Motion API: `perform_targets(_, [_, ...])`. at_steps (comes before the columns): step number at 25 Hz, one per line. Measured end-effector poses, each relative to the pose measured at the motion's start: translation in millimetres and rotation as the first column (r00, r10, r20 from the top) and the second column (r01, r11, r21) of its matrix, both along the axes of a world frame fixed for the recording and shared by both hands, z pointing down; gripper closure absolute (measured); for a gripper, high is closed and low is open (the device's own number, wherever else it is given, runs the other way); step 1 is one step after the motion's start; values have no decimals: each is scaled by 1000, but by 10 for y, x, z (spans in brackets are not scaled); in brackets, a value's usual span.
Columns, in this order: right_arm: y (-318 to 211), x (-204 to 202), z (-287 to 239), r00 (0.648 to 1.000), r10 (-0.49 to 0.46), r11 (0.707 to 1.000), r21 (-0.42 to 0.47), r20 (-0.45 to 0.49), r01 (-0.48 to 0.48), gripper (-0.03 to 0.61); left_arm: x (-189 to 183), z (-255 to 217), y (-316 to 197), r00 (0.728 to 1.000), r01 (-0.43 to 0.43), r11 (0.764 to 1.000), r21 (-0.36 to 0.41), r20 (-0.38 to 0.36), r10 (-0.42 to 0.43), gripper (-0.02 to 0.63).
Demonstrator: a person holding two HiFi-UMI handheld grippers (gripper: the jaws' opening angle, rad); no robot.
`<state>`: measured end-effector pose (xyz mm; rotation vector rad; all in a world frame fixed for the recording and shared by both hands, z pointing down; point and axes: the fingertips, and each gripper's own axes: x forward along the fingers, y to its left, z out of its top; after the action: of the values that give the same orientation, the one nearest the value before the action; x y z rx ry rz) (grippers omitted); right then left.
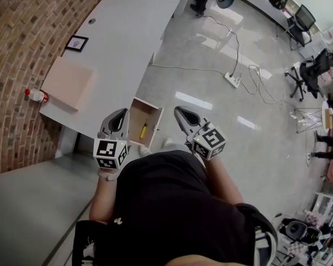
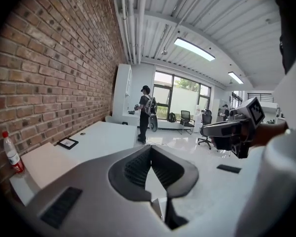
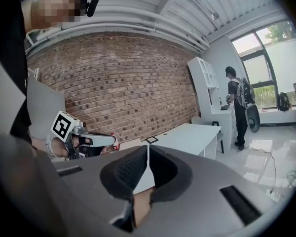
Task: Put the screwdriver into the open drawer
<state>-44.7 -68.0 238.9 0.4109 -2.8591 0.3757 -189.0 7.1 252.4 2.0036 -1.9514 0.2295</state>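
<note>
The open drawer (image 1: 154,127) sticks out from the white desk (image 1: 127,32), pale wood inside. The yellow screwdriver (image 1: 144,129) lies in it, lengthwise. My left gripper (image 1: 121,116) hovers just left of the drawer, jaws shut and empty; its own view shows the tips (image 2: 151,158) closed together. My right gripper (image 1: 181,113) is held just right of the drawer over the floor, also shut and empty, with its tips (image 3: 147,156) meeting. Each gripper view catches the other gripper: the right gripper (image 2: 237,127) and the left gripper (image 3: 91,141).
On the desk sit a flat tan box (image 1: 69,81), a red-capped bottle (image 1: 36,95) and a small picture frame (image 1: 76,43). A brick wall (image 1: 22,32) runs behind. A power strip (image 1: 233,80) with cables lies on the glossy floor. A person (image 2: 146,111) stands far off.
</note>
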Motion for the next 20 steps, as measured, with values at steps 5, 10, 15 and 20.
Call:
perform_targets(5, [-101, -67, -198, 997, -64, 997, 34, 31, 63, 566, 18, -267, -52, 999, 36, 997, 70, -7, -36, 609])
perform_targets(10, [-197, -109, -315, 994, -102, 993, 64, 42, 100, 566, 38, -362, -94, 998, 66, 993, 102, -27, -64, 610])
perform_targets(15, [-233, -126, -338, 989, -141, 987, 79, 45, 137, 566, 45, -370, -146, 996, 83, 991, 102, -31, -80, 609])
perform_targets(20, [-319, -108, -305, 989, -135, 989, 62, 55, 132, 566, 36, -324, -218, 996, 84, 992, 93, -33, -81, 609])
